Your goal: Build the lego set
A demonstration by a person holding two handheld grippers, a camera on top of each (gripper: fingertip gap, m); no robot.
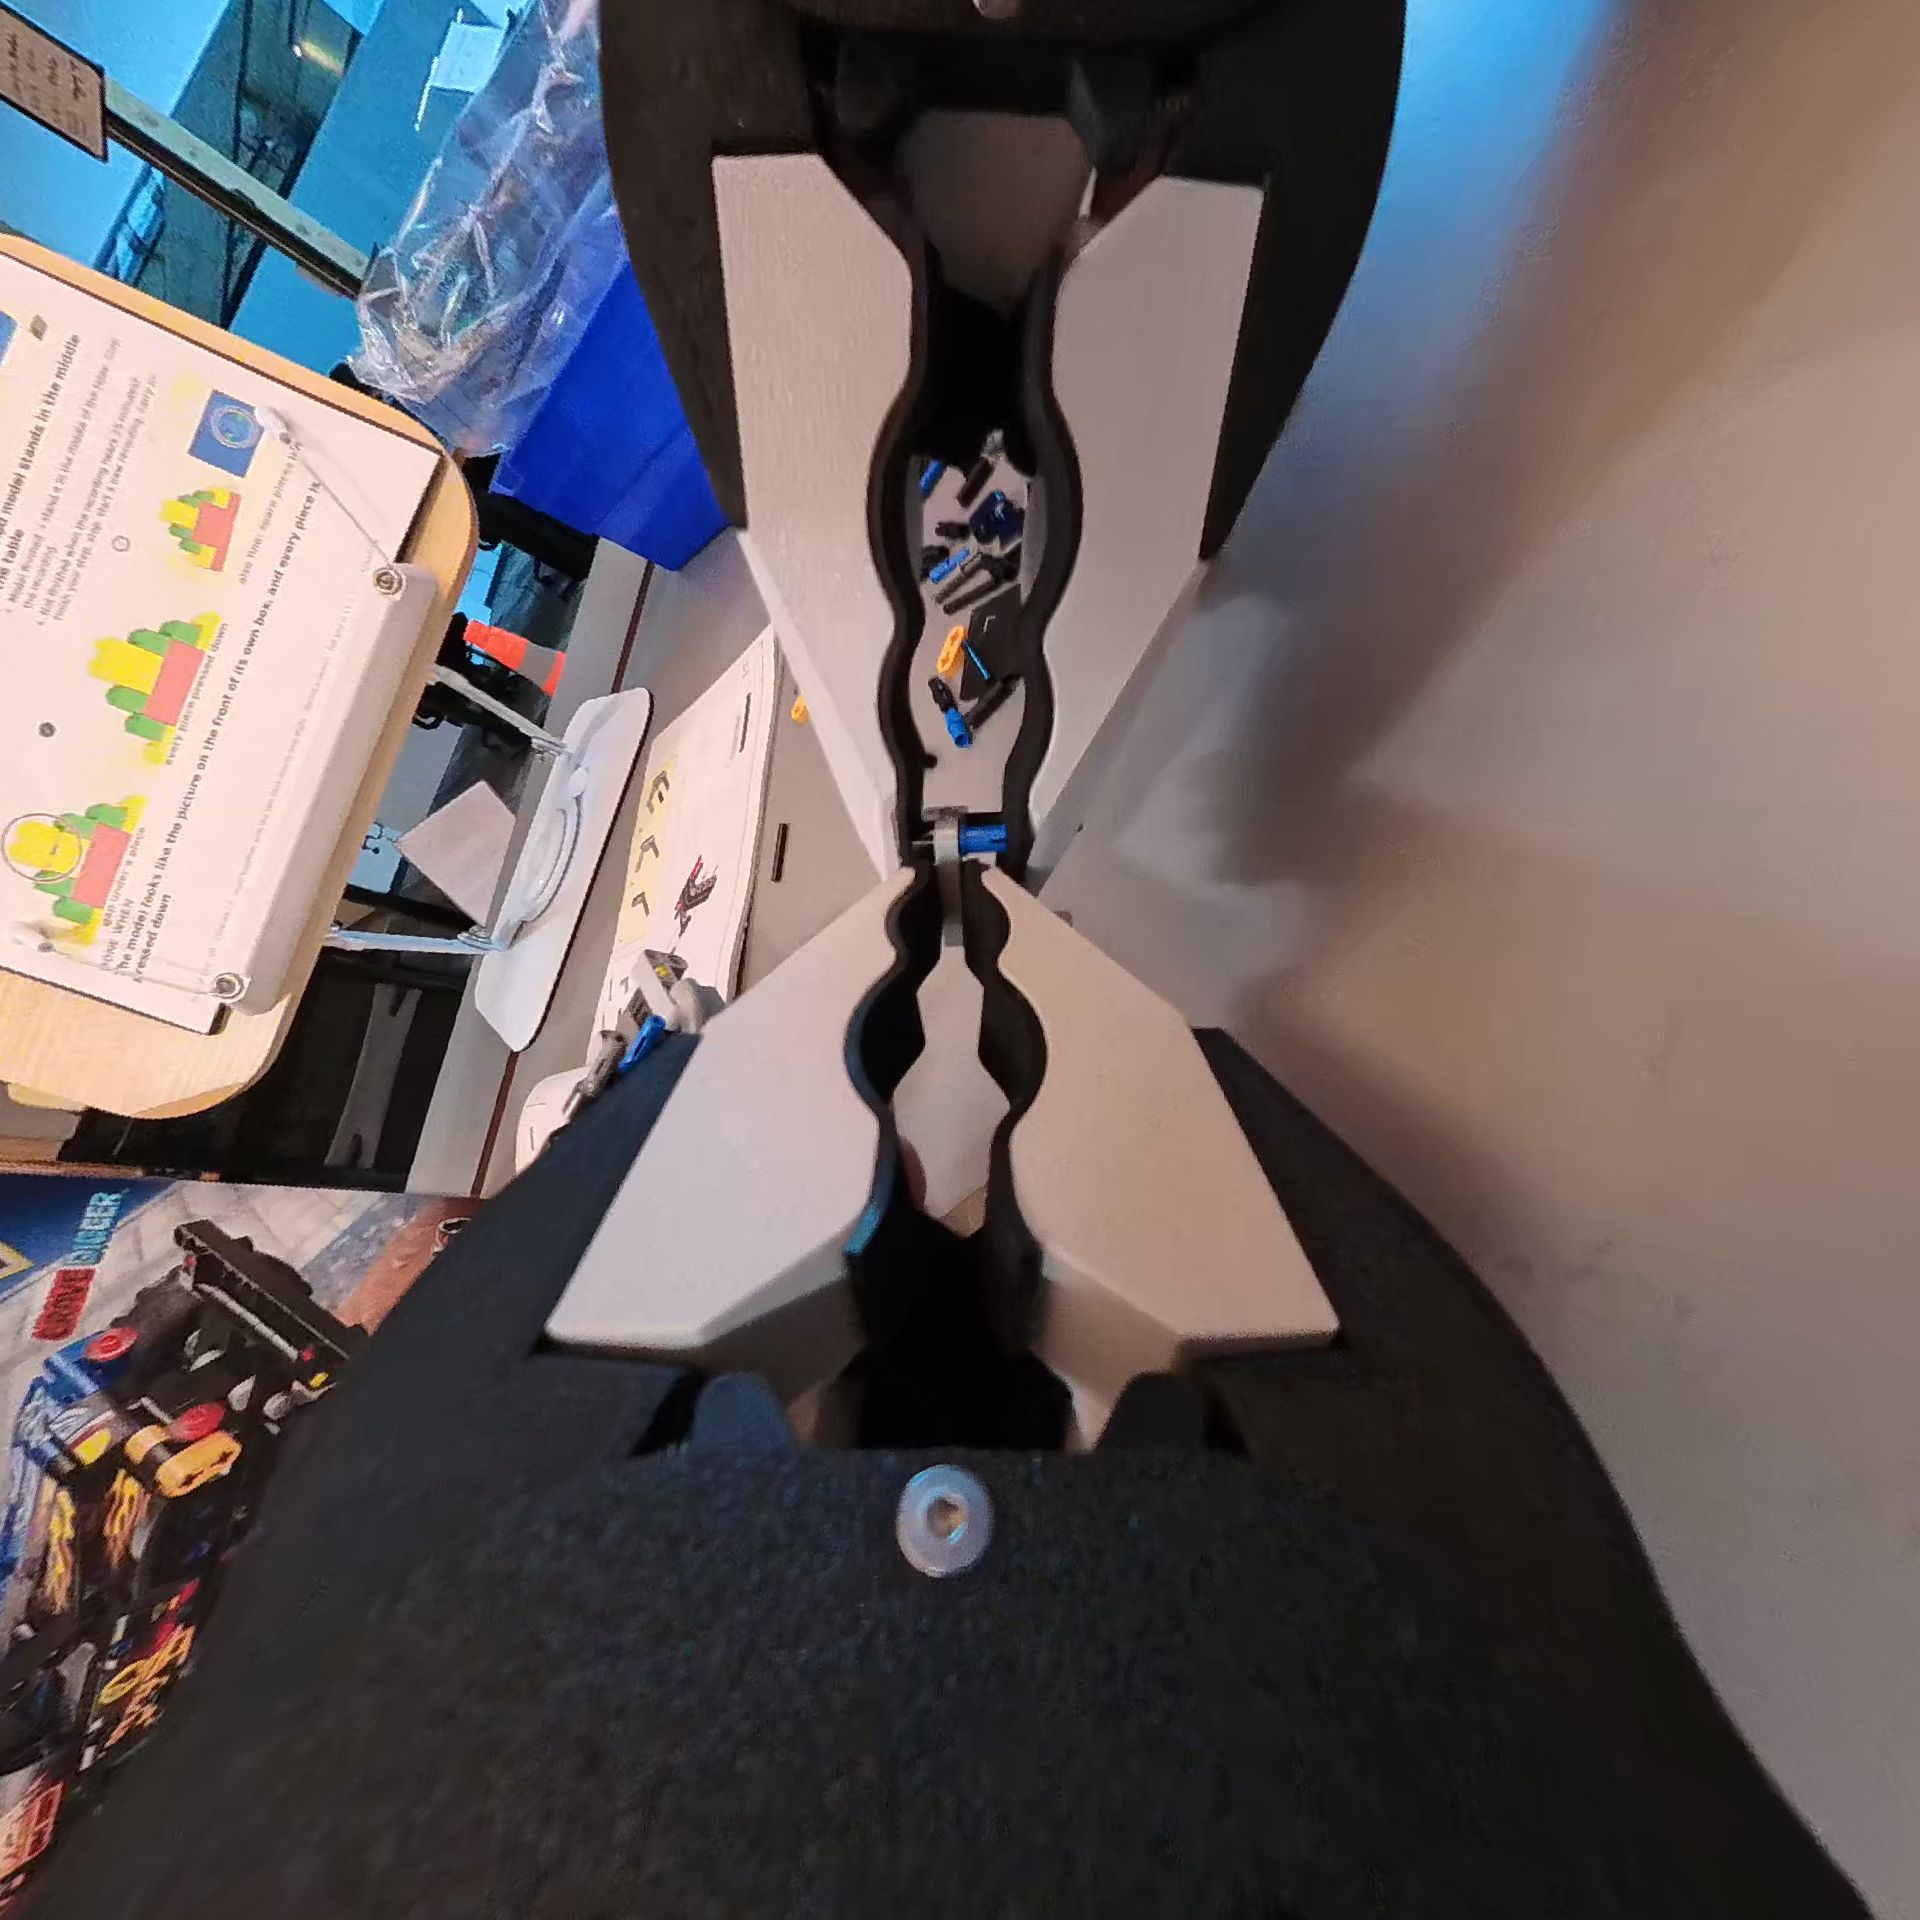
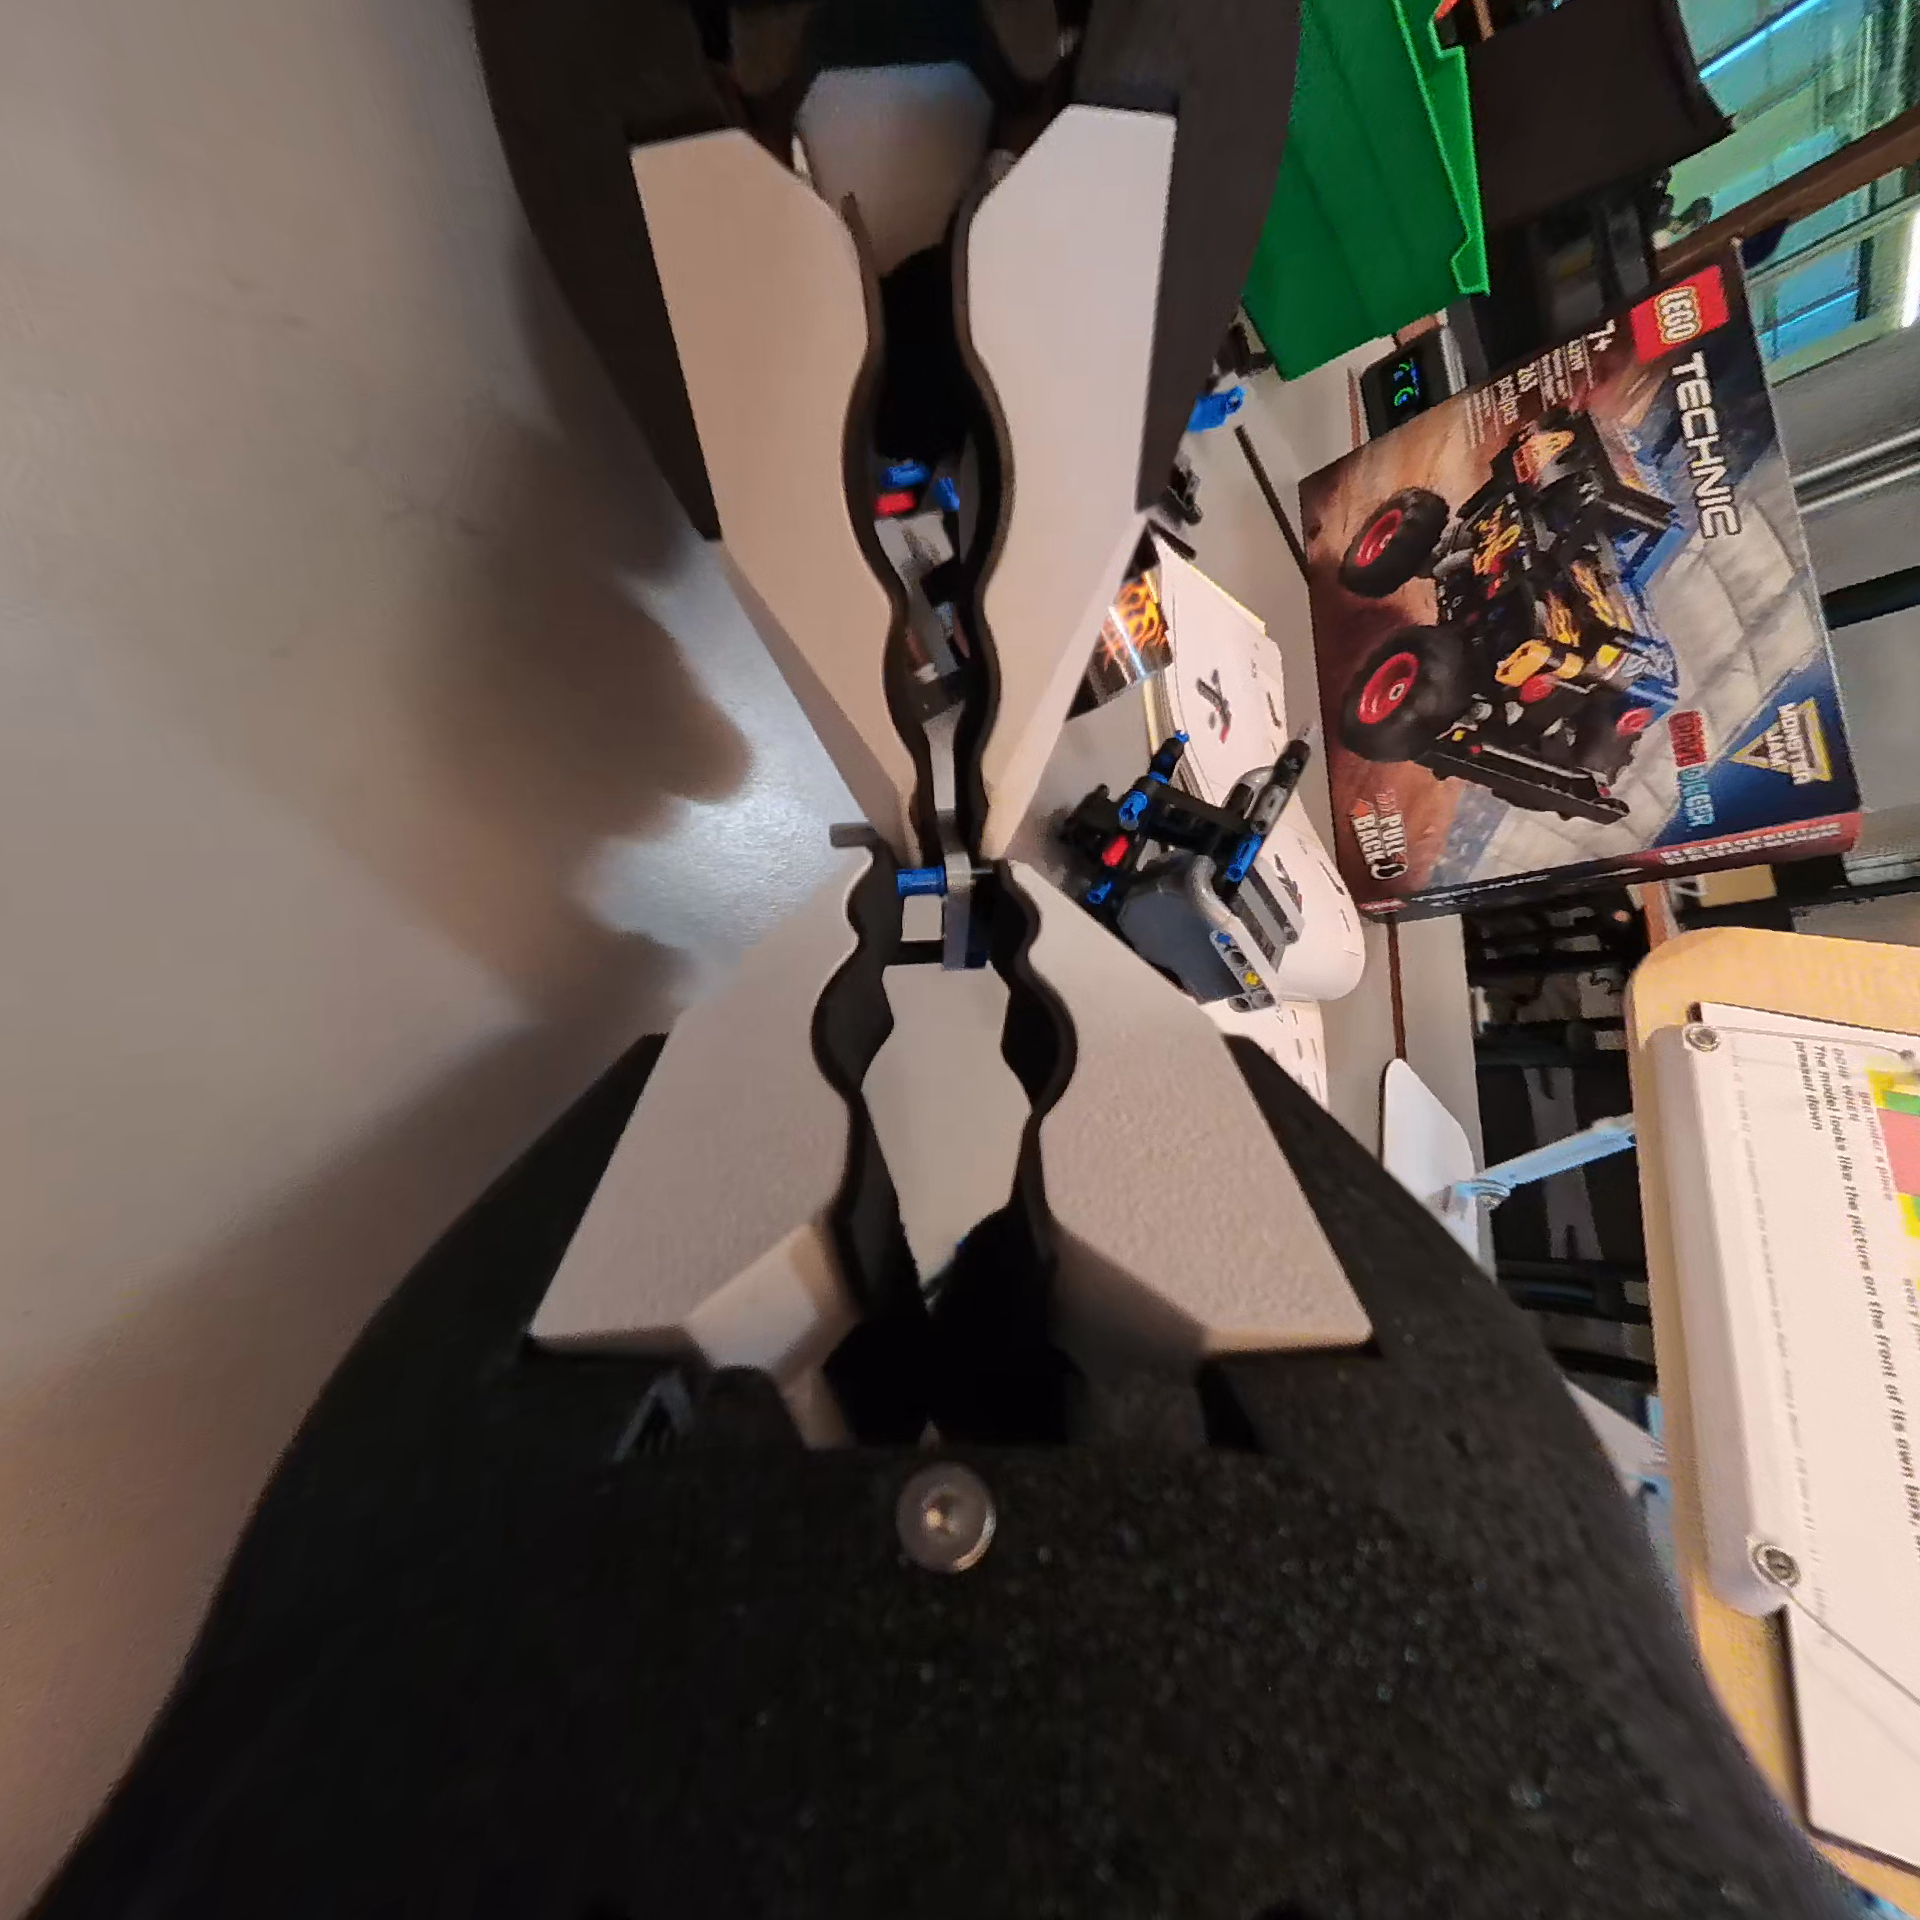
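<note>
My two grippers meet tip to tip above the table. My left gripper is shut on a small grey beam. It also shows at the top of the right wrist view. My right gripper is closed across a blue pin and the same grey beam, with the pin set against the beam's face. The right gripper fills the top of the left wrist view, where the blue pin also shows. The partly built model lies on the table to the right.
Loose black, blue and orange parts lie on the table behind the grippers. The set's box stands to the right, by an open booklet. A wooden instruction board, a blue bin and a green bin stand around. Only a small space, under 4 cm, lies between the two pairs of fingers.
</note>
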